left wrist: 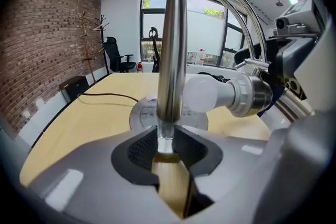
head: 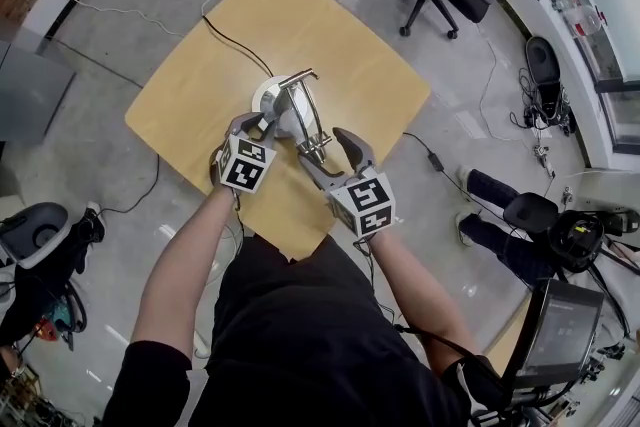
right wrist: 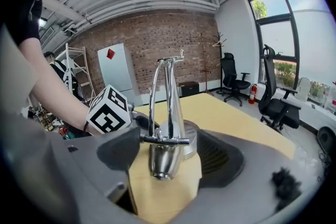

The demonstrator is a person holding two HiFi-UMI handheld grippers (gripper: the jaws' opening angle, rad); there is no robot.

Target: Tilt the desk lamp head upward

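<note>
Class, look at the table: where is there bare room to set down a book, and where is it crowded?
Free: the table's far corner beyond the lamp, right of the cable; the right side up to that edge; the left corner past the cable. Crowded: the near middle, where the left gripper and right gripper flank the lamp.

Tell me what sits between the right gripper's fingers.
The lamp head hangs between the right gripper's open fingers; the right gripper view shows it plainly.

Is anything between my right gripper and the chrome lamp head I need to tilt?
Nothing visible. The chrome lamp head sits between the open jaws of the right gripper; the left gripper clamps the chrome post.
</note>
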